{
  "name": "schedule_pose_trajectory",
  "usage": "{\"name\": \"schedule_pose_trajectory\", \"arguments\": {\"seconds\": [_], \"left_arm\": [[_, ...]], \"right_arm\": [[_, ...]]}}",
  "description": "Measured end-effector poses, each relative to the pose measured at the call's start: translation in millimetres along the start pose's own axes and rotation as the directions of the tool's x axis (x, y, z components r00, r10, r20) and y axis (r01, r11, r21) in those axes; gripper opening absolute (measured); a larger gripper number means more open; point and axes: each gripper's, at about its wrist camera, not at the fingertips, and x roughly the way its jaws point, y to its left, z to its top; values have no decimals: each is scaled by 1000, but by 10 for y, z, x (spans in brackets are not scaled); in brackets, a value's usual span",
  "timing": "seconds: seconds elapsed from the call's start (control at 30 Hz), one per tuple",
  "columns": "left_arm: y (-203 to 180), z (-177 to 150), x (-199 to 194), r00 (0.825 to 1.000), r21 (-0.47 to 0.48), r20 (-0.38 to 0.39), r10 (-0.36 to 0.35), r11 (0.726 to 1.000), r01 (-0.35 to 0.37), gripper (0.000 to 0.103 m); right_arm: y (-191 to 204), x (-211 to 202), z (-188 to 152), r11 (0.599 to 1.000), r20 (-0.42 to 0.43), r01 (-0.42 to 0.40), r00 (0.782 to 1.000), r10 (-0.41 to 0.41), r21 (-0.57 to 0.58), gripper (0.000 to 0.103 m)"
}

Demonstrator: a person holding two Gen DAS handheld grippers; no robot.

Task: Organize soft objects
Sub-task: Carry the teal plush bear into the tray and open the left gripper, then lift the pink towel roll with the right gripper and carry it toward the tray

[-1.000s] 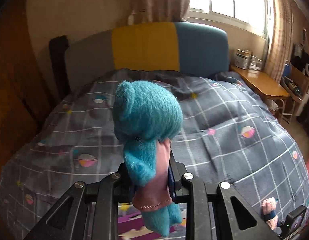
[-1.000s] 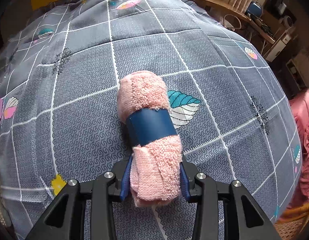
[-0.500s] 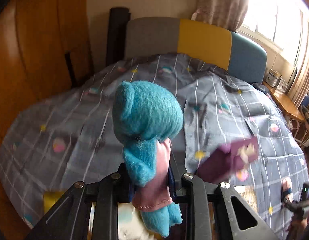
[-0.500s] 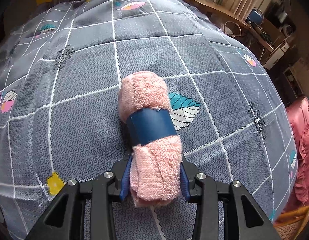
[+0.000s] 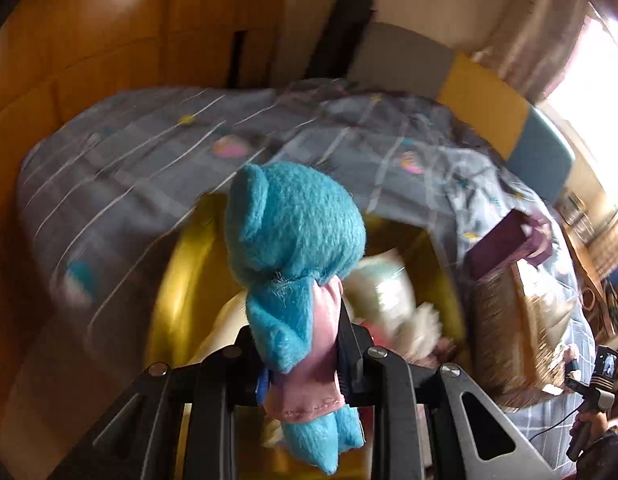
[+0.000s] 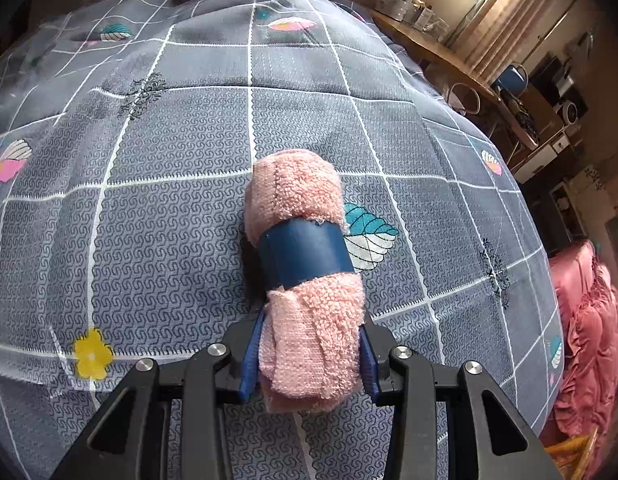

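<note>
One fuzzy teal plush bear (image 5: 293, 240) in a pink skirt is clenched in the left tool (image 5: 301, 364). One rolled pink towel (image 6: 305, 280), banded in blue, is gripped by the right tool (image 6: 309, 360) above the bed (image 6: 149, 220).

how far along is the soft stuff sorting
Some soft items already lie in the yellow bin. In hand: the left gripper grips the blue plush toy over that bin; the right gripper grips the pink rolled towel. Both are yet to be dropped.

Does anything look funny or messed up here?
Nothing looks broken or spilled. The left gripper holds a blue teddy over a yellow tub; the right gripper holds a rolled pink towel.
</note>
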Motion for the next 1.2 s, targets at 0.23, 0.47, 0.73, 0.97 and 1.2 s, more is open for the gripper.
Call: {"name": "schedule_pose_trajectory", "arguments": {"seconds": [0.23, 0.47, 0.73, 0.97, 1.2], "left_arm": [[355, -251, 233, 991, -3, -85, 101, 995, -102, 25], [-54, -362, 468, 985, 247, -35, 166, 957, -152, 27], [-137, -392, 496, 984, 254, -41, 171, 955, -156, 43], [-93, -486, 349, 985, 195, -35, 169, 968, -159, 46], [-186, -530, 117, 987, 192, 24, 159, 968, -161, 47]], "right_arm": [[56, -25, -17, 999, 16, 37, 999, -37, -28, 41], [143, -65, -45, 996, 29, 68, 997, -67, -56, 40], [149, -68, -39, 996, 30, 71, 997, -69, -59, 38], [75, -14, 8, 998, 15, 50, 999, -49, -28, 39], [-20, 20, 36, 1000, -3, 17, 1000, -17, 17, 39]]}}
